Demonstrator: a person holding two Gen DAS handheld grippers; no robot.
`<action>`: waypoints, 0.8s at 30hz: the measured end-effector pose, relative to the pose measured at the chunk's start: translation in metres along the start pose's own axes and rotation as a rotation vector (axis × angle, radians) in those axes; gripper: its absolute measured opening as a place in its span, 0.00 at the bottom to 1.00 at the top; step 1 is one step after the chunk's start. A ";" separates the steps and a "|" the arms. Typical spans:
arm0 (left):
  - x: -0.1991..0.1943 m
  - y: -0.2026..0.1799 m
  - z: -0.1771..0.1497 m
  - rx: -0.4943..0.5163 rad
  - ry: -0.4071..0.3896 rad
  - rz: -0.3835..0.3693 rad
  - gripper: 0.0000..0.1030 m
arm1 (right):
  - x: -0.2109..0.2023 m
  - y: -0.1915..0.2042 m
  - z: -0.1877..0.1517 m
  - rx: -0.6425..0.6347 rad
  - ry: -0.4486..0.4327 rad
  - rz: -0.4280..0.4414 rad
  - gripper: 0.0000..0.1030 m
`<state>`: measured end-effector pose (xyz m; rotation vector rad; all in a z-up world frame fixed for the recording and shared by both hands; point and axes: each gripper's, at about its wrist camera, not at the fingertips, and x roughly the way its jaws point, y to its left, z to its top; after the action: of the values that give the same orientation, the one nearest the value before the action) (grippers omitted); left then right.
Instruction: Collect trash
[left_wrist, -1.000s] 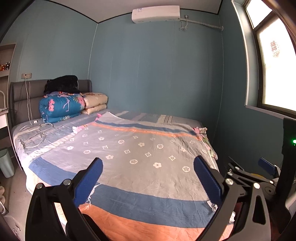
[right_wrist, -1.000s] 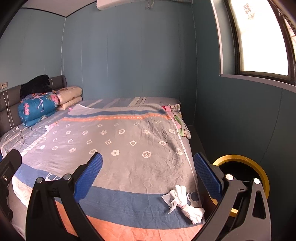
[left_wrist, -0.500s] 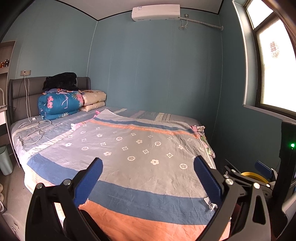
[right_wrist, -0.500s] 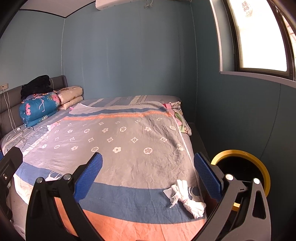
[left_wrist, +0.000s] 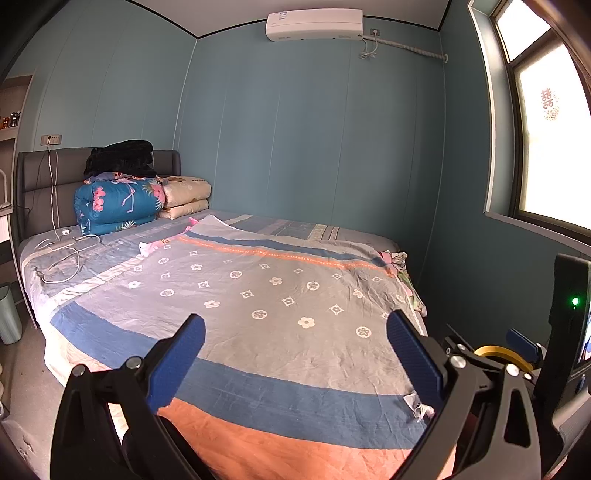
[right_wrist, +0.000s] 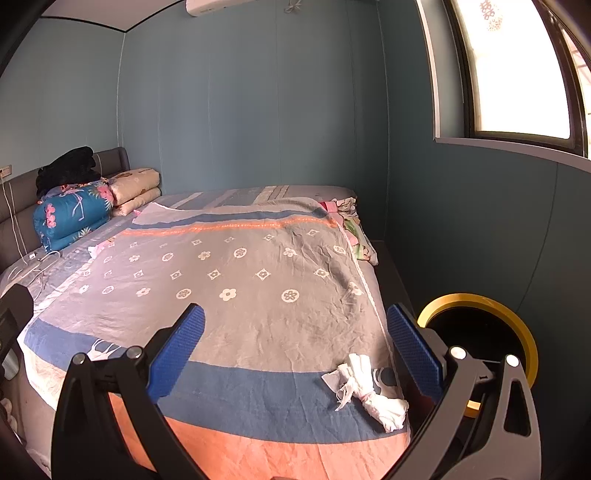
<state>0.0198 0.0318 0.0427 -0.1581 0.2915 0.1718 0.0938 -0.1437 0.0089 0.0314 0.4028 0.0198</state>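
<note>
A crumpled white tissue (right_wrist: 364, 387) lies on the blue stripe of the bedspread near the bed's right corner; only its edge (left_wrist: 416, 404) shows in the left wrist view, beside the right finger. A black bin with a yellow rim (right_wrist: 480, 339) stands on the floor right of the bed, partly hidden behind my right gripper's finger; its rim (left_wrist: 495, 352) peeks out in the left wrist view. My right gripper (right_wrist: 295, 350) is open above the bed, the tissue low between its fingers toward the right. My left gripper (left_wrist: 295, 354) is open and holds nothing.
The bed (left_wrist: 258, 295) fills the room's middle, with folded quilts (left_wrist: 118, 203) and a black garment at the headboard and white charger cables (left_wrist: 62, 254) at the left. A pale green bin (left_wrist: 9, 314) stands on the floor left. Window and wall close the right side.
Both grippers have risen and drawn back a little from the bed, so it sits lower and further in view. The tissue and the bin have not moved. Both stay open.
</note>
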 end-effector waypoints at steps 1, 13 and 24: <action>0.000 0.000 0.000 -0.001 0.001 -0.001 0.92 | 0.001 0.000 0.000 0.000 0.003 -0.003 0.92; 0.002 -0.003 -0.001 -0.006 0.003 -0.003 0.92 | 0.009 0.000 -0.003 0.000 0.029 -0.003 0.92; 0.003 -0.004 -0.001 -0.013 0.009 -0.003 0.92 | 0.012 0.000 -0.006 -0.003 0.041 -0.003 0.92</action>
<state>0.0232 0.0277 0.0414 -0.1722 0.2992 0.1703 0.1026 -0.1436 -0.0009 0.0272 0.4437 0.0183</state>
